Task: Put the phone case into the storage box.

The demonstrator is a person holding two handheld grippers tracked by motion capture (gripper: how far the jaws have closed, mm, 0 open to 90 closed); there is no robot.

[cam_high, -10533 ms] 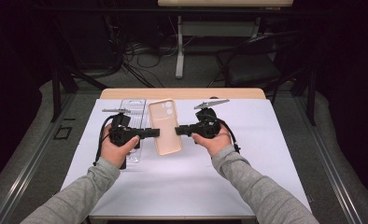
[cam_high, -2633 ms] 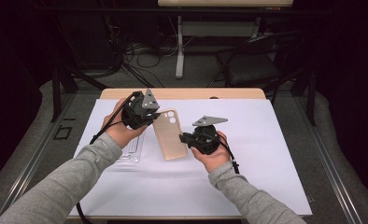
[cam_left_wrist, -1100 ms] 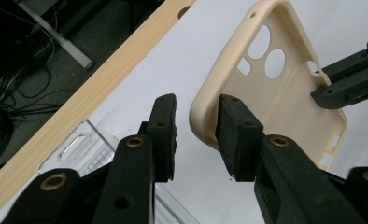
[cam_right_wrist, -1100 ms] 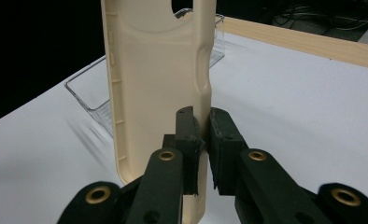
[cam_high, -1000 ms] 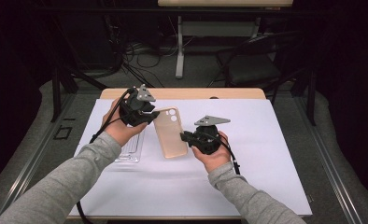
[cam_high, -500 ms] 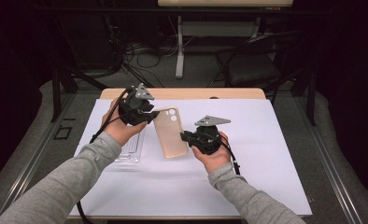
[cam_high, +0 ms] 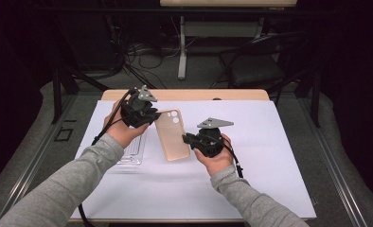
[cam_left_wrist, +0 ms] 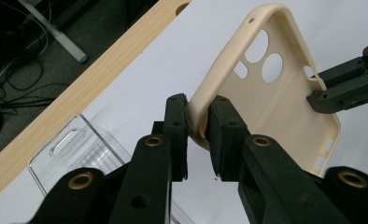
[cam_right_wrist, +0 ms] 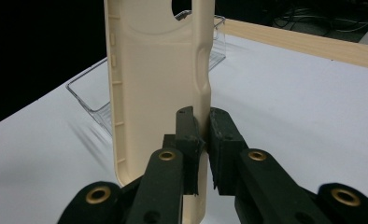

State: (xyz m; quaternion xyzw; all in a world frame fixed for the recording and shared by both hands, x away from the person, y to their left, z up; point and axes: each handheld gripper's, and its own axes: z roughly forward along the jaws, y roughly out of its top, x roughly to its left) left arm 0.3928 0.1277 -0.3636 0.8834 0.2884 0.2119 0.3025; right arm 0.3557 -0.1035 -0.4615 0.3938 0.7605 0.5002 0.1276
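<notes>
Fingers of my left gripper [cam_left_wrist: 197,135] are pinched on the rim of the beige phone case [cam_left_wrist: 271,100], at the corner near its camera cut-outs; fingers of my right gripper [cam_right_wrist: 204,140] are clamped on one long edge of the same case, low on its side. From above, I see the case [cam_high: 171,134] held between both tools over the middle of the worktop [cam_high: 270,156], its camera end toward 12 o'clock, my left gripper [cam_high: 150,115] at its 11 o'clock corner and my right gripper [cam_high: 188,139] at roughly 4 o'clock.

I can read no brand, label or lettering anywhere on the case.

At the case's 9 o'clock lies a clear plastic tray [cam_high: 133,150] on the white sheet; whether it holds anything, I cannot tell.

My left gripper view gives me the hollow inner face of the case, with the other tool's fingers [cam_left_wrist: 334,93] biting its far edge. My right gripper view shows the case standing upright, the tray [cam_right_wrist: 95,100] behind it at 10 o'clock.
</notes>
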